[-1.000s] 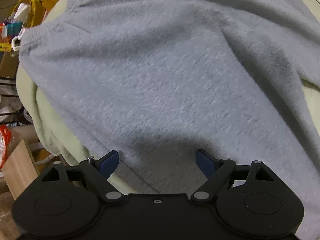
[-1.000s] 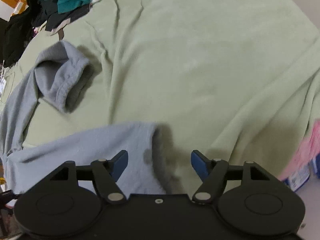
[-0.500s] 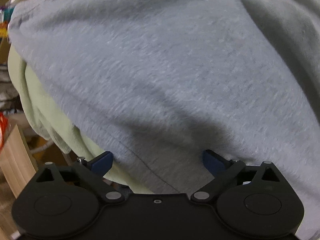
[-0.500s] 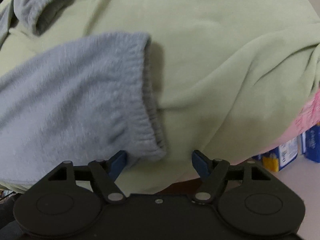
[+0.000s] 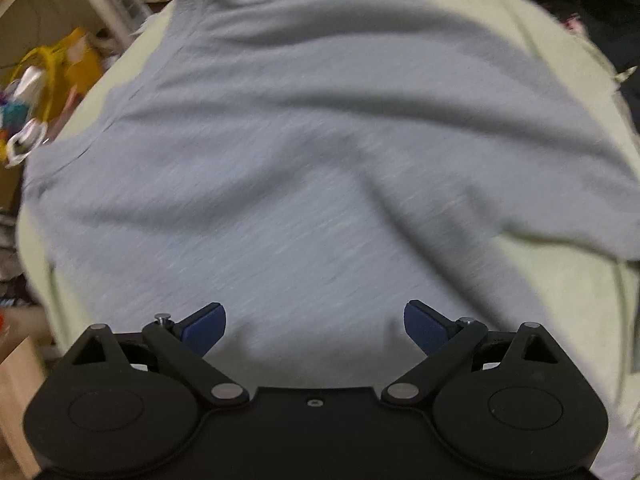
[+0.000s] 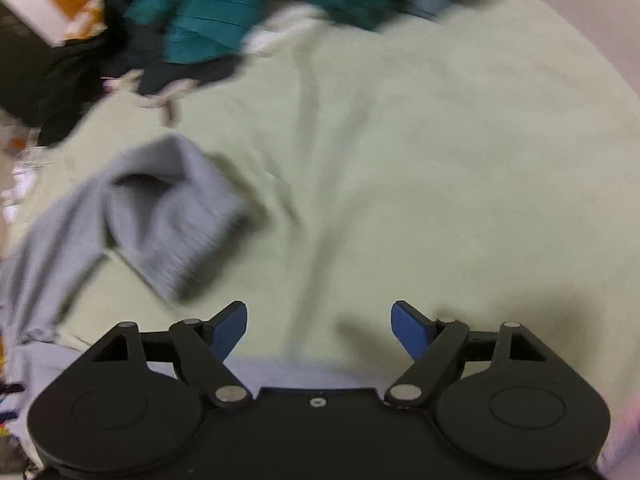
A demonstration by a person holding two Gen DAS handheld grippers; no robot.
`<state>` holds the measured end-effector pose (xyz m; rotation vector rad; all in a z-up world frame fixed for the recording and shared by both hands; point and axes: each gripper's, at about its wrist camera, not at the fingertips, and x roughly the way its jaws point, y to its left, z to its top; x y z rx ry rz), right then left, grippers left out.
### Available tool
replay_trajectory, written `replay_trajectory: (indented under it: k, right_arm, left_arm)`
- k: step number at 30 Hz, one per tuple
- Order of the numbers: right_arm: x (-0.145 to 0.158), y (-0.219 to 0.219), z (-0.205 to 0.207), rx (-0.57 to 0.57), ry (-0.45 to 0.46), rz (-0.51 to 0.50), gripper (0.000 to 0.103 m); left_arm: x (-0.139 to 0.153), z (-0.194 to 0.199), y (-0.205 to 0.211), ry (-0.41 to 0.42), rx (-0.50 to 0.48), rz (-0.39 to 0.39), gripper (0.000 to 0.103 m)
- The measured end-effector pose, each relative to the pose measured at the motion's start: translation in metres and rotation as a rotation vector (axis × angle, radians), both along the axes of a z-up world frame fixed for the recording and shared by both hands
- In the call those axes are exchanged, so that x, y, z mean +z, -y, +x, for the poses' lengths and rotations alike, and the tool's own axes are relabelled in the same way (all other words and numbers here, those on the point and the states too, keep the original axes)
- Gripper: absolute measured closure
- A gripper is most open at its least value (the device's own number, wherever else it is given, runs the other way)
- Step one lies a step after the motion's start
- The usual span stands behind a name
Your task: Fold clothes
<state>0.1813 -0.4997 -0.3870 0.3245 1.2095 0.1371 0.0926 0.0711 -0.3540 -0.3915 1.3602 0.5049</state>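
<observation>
Overhead, the left tongs [image 5: 315,326] hang spread and empty above a soft grey sweatshirt [image 5: 300,168] laid flat on a pale green blanket [image 6: 420,168], apparently for folding, while the right tongs [image 6: 319,330], opening and empty, face its ribbed cuff [image 6: 188,236].

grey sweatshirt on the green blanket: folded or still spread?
Spread, not folded. The grey fleece sweatshirt lies as one wrinkled layer across the pale green blanket, and a ribbed sleeve cuff sticks out loose to one side.
</observation>
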Motion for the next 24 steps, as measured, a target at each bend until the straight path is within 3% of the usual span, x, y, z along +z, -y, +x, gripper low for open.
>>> replay_trajectory:
  k: [6,10,14,18,22,24]
  right_arm:
    - [-0.014,-0.038,0.059,0.094,-0.027,-0.006,0.023]
    - [-0.028,-0.050,0.079,0.047,-0.034,0.076,0.024]
    - [-0.042,-0.068,0.089,0.118,-0.042,0.033,0.025]
    - [-0.052,-0.088,0.096,0.224,-0.064,-0.031,0.042]
    - [-0.046,-0.096,0.097,0.306,-0.048,-0.083,0.077]
    - [-0.036,-0.091,0.097,0.323,-0.038,-0.081,0.082]
  left_arm:
    - [-0.013,0.055,0.035,-0.005,-0.077,-0.045,0.005]
    - [-0.029,0.078,0.037,0.001,-0.045,-0.079,0.005]
    - [-0.038,0.087,0.034,0.017,0.026,-0.127,0.005]
    - [-0.054,0.079,0.022,-0.016,0.102,-0.141,0.005]
    - [-0.073,0.061,0.019,-0.082,0.108,-0.098,0.005]
    - [-0.080,0.051,0.018,-0.078,0.128,-0.096,0.004]
